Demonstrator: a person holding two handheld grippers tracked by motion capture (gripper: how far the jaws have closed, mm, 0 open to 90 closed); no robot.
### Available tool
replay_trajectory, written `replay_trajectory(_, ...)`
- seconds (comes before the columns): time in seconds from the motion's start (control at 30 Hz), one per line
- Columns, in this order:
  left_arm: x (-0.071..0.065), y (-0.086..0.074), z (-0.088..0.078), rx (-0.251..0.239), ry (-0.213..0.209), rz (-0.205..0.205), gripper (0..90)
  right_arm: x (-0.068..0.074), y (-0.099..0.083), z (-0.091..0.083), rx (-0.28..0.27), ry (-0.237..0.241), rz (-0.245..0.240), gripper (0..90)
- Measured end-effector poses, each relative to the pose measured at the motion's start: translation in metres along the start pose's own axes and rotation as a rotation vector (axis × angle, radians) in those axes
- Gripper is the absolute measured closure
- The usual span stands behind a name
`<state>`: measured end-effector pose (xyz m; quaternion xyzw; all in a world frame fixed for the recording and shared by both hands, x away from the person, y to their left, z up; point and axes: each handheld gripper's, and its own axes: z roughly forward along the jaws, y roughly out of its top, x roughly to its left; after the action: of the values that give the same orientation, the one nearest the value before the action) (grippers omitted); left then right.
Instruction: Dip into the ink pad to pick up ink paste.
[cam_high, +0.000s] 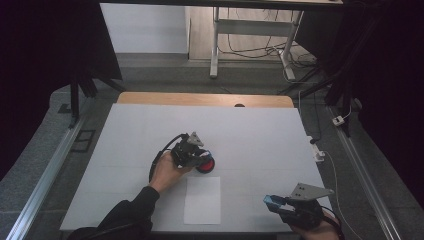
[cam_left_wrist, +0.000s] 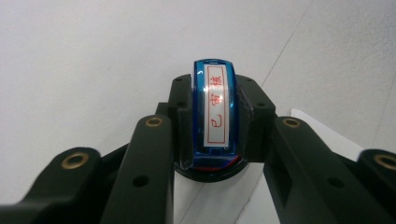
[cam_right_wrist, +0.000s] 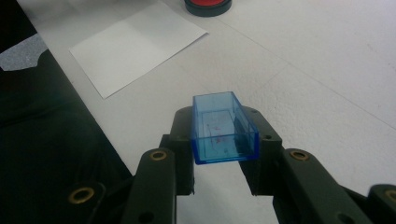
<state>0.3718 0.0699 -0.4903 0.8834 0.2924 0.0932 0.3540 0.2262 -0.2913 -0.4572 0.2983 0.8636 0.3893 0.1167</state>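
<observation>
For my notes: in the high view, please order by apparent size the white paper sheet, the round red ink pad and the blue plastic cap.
1. White paper sheet, clearly largest.
2. Round red ink pad, partly hidden by the left gripper.
3. Blue plastic cap in the right gripper; looks similar to the pad, so this order is unsure.

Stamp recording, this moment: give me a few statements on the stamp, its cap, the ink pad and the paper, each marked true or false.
1. The left gripper is shut on the blue stamp. True.
2. The stamp is over the sheet of paper. False: it is over the red ink pad, beside the sheet.
3. The right gripper holds the clear blue cap. True.
4. The cap is fitted on the stamp. False: it is off, held apart near the table's front right edge.
5. The stamp's label carries red characters. True.
</observation>
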Motion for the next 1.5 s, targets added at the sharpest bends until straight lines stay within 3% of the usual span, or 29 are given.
replay_trajectory(0.1, 0.003, 0.001, -0.001, 0.003, -0.01, -0.016, 70.5, 0.0, 0.0, 0.0, -0.004, 0.001, 0.002, 68.8)
replay_trajectory(0.2, 0.001, 0.003, -0.003, 0.003, 0.002, 0.003, 70.4, 0.0, -0.001, 0.0, -0.008, 0.003, 0.0, 68.8)
replay_trajectory(0.37, 0.002, 0.006, -0.012, -0.024, -0.043, -0.014, 70.4, 0.0, -0.001, -0.001, -0.01, 0.005, 0.001, 68.7)
replay_trajectory(0.6, 0.001, 0.006, -0.01, -0.018, -0.063, -0.013, 70.4, 0.0, -0.001, -0.001, -0.01, 0.005, 0.001, 68.8)
replay_trajectory(1.23, 0.002, 0.003, 0.001, 0.016, -0.061, -0.026, 70.4, 0.0, 0.0, 0.0, -0.004, 0.007, -0.002, 68.7)
replay_trajectory(1.4, 0.002, 0.002, 0.001, 0.019, -0.06, -0.018, 70.5, 0.0, 0.0, 0.0, 0.001, 0.004, -0.007, 68.7)
replay_trajectory(1.5, -0.003, 0.003, 0.001, 0.022, -0.036, 0.006, 70.6, 0.0, 0.0, 0.0, 0.002, 0.006, -0.006, 68.7)
